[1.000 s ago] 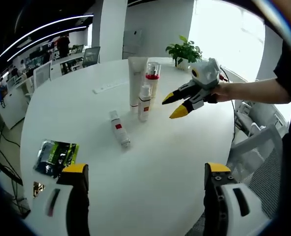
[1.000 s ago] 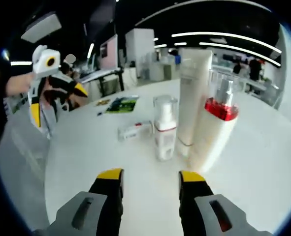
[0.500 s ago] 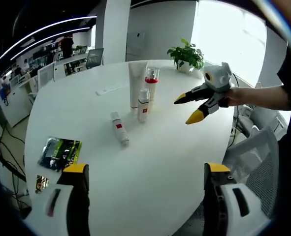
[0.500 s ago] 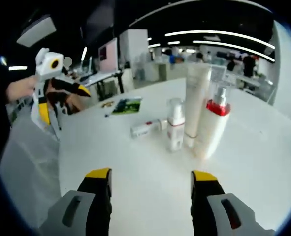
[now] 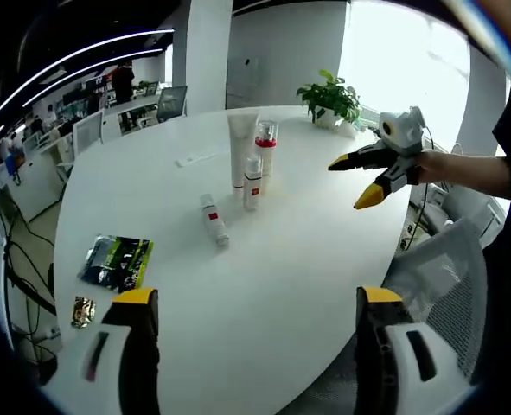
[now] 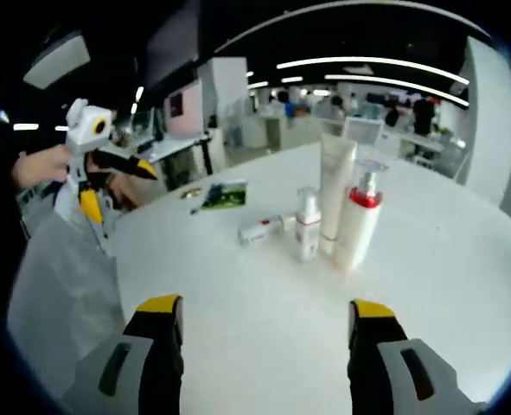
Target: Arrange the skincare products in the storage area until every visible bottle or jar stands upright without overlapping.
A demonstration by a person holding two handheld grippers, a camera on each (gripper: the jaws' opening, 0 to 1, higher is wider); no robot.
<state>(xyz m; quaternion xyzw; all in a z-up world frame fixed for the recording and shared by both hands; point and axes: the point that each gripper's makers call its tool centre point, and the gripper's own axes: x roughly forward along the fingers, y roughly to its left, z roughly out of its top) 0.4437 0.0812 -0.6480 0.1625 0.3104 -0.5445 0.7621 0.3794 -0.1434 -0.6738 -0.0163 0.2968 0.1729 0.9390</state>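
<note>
Surface point(image 5: 307, 259): round, white; carries four skincare items near its middle.

Standing group: tall tube point(image 5: 240, 149), red-collared pump bottle point(image 5: 265, 147), small pump bottle point(image 5: 252, 182). All upright, close together; whether they touch cannot be told.

Lying item: small bottle point(image 5: 213, 220) with red label, on its side, just beside the standing group and apart from it. Long axis runs roughly toward and away from the left claw point(image 5: 251, 303), slightly slanted. In the right gripper view it lies at point(image 6: 261, 229), just left of the small pump bottle.

Left claw: jaws wide apart, empty, well back from the items.

Right claw point(image 6: 266, 313): jaws wide apart, empty, held off the surface's edge.

Judgement: the lying bottle is the one left to upright. Neither claw is clearly nearer.

Other: green packet point(image 5: 118, 261); potted plant point(image 5: 328, 93) at the far edge.
</note>
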